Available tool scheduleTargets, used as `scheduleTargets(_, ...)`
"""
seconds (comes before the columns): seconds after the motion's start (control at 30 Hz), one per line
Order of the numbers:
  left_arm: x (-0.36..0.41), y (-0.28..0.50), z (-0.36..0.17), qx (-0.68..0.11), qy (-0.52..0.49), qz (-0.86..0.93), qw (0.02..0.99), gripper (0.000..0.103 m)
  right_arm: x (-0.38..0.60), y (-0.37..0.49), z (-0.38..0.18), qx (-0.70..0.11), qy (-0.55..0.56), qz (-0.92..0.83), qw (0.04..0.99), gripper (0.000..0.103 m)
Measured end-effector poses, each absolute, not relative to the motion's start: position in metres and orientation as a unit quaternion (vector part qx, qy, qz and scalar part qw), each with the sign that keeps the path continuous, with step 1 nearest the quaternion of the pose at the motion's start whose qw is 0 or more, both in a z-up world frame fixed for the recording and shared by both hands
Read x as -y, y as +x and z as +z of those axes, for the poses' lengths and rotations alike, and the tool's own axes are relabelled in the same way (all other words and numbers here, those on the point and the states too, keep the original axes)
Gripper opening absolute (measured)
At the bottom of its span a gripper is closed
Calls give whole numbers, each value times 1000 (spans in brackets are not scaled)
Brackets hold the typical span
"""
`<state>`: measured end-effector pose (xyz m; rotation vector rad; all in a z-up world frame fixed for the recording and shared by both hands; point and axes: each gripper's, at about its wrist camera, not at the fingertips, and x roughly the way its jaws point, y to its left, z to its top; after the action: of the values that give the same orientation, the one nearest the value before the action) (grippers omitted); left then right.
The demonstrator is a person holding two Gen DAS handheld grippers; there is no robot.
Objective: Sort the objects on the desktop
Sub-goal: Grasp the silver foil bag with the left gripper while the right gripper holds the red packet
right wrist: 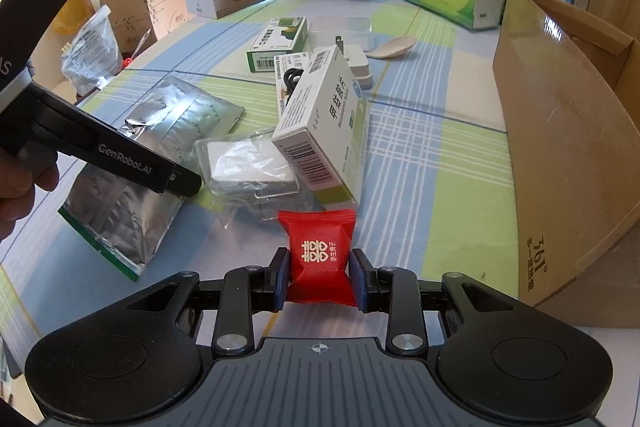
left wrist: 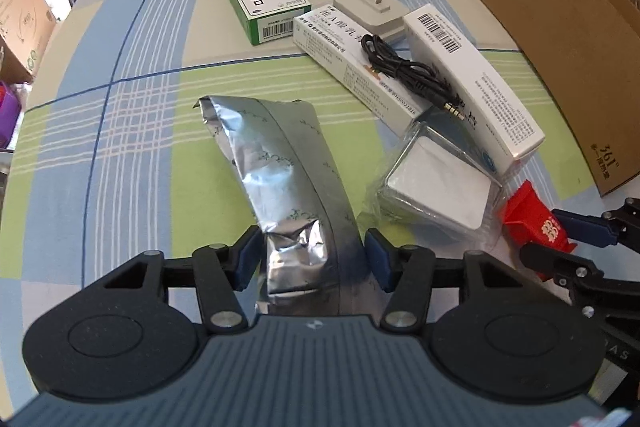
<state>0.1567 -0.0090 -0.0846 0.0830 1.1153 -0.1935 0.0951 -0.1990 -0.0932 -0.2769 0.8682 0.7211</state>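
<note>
Black left tool and right tool, blue pads, silver screws, ribbed grey housings, white "GenRobot.AI" lettering

A tall open brown cardboard box walls off the right side of the checked blue-and-green tablecloth, with a bare strip of cloth between it and the central clutter. That clutter is white medicine cartons, a coiled black audio cable and a white plug adapter, packed touching. Left of the crumpled silver foil pouch, the cloth lies open to the table edge.
</note>
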Motion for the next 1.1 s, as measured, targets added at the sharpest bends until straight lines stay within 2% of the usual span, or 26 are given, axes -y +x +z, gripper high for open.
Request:
scheduleTargets(0.1, 9, 147, -80, -530, 44, -83, 843, 39, 202, 93, -92, -411, -128, 340, 836, 29)
scheduleTargets(0.47, 17, 86, -63, -517, 73, -90, 848, 36, 214, 81, -86, -415, -123, 330, 839, 29)
scheduleTargets(0.83, 12, 102, -76, -535, 42, -84, 839, 43, 206, 82, -99, -416, -149, 325, 836, 29)
scheduleTargets(0.93, 13, 105, -79, -539, 45, -80, 837, 48, 204, 84, -103, -419, -150, 323, 835, 30)
scheduleTargets(1.1, 14, 103, -78, -536, 51, -80, 839, 39, 202, 86, -102, -419, -150, 320, 836, 32)
